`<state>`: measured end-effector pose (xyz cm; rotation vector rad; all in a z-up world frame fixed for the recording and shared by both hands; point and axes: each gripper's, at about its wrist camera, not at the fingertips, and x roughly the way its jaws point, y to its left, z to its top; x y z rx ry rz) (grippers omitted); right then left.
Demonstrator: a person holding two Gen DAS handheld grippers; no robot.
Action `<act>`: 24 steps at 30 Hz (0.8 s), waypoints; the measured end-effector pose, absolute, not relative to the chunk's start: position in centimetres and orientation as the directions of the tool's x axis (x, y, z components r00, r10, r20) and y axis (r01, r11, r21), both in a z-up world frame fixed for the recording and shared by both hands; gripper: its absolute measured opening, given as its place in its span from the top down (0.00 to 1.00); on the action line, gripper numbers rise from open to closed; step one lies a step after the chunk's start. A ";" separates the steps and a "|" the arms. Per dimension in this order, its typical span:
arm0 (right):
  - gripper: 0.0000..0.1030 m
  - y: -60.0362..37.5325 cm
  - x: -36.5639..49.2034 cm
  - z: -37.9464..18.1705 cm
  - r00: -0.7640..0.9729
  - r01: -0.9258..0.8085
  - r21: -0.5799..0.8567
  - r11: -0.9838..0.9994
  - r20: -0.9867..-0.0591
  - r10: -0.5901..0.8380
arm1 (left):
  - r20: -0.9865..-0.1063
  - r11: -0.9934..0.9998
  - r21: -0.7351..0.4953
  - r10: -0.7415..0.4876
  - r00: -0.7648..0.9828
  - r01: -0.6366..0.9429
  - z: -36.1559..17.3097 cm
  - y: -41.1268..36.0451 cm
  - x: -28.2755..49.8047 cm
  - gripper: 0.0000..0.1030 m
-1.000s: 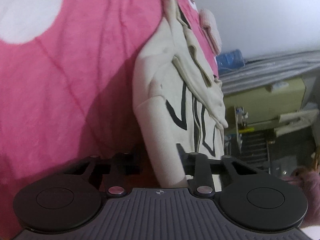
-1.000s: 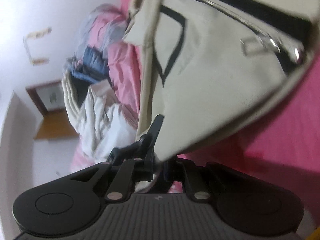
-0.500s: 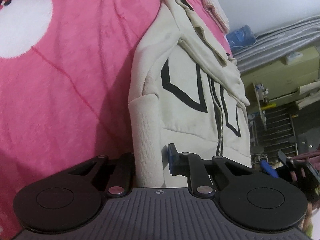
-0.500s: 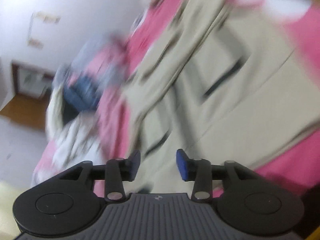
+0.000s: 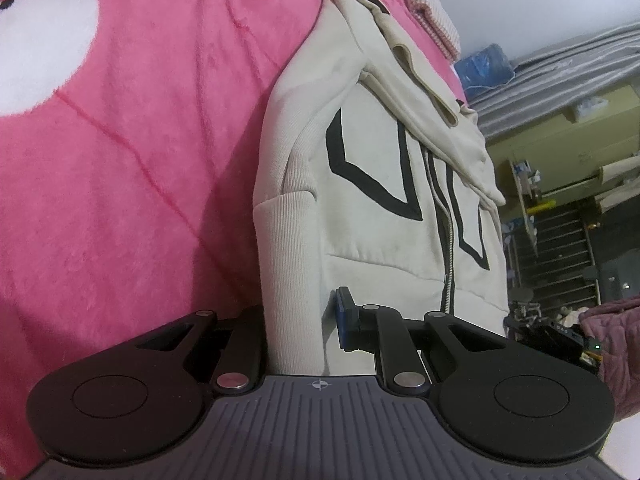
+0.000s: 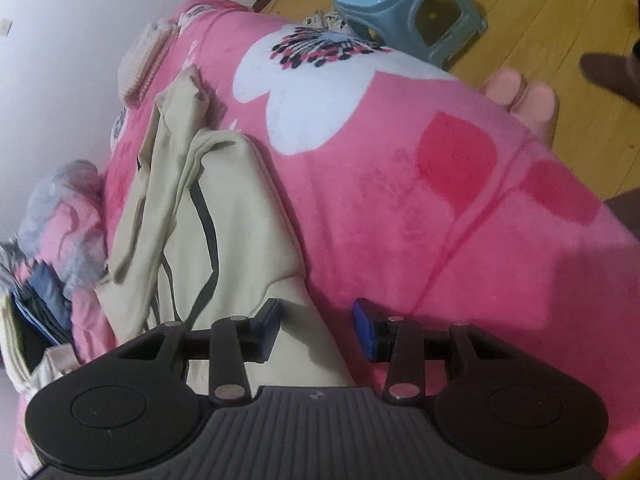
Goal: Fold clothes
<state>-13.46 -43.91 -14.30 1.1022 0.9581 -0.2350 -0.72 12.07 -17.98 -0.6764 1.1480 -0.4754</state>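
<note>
Lying flat on the pink blanket (image 5: 132, 184) of the bed: a cream zip hoodie (image 5: 372, 216) with black outlined panels, its far end bunching into folds where hood and sleeve are running together and proving hard to tell apart. Clenching the ribbed hem at the hoodie's near corner: the left gripper (image 5: 298, 320), with its left fingertip hiding behind the cloth and only the blue pad (image 5: 343, 312) of the other showing. Hovering released over the hoodie's edge (image 6: 240, 216) in the right wrist view: the right gripper (image 6: 316, 328), jaws standing apart, cloth passing beneath them without being pinched. Peeking past the bed's far edge: bare toes (image 6: 524, 100), the rest of the person being cut off. Standing on the wooden floor beyond: a blue stool (image 6: 404, 4). Blurring into an unreadable heap at the left margin: other clothes (image 6: 48, 256).
</note>
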 end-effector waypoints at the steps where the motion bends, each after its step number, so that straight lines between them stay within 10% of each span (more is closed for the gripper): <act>1: 0.58 -44.0 -13.5 -14.5 0.599 0.593 0.655 0.468 -0.747 0.288 | -0.665 0.710 -0.704 -0.661 0.347 0.003 -18.0 12.1 -0.7 0.86; 5: 0.59 -43.3 -13.3 -15.2 0.571 0.562 0.692 0.453 -0.720 0.394 | -0.656 0.697 -0.717 -0.670 0.346 -0.011 -18.3 12.1 -0.7 0.86; 12: 0.90 -42.4 -13.3 -15.3 0.547 0.536 0.713 0.452 -0.701 0.457 | -0.611 0.609 -0.786 -0.738 0.288 -0.106 -19.3 12.6 -0.9 0.86; 24: 0.92 -41.1 -11.8 -7.3 0.742 0.282 0.805 0.522 -0.528 0.413 | -0.381 0.434 -0.900 -0.827 0.414 0.039 -11.8 12.7 2.0 0.96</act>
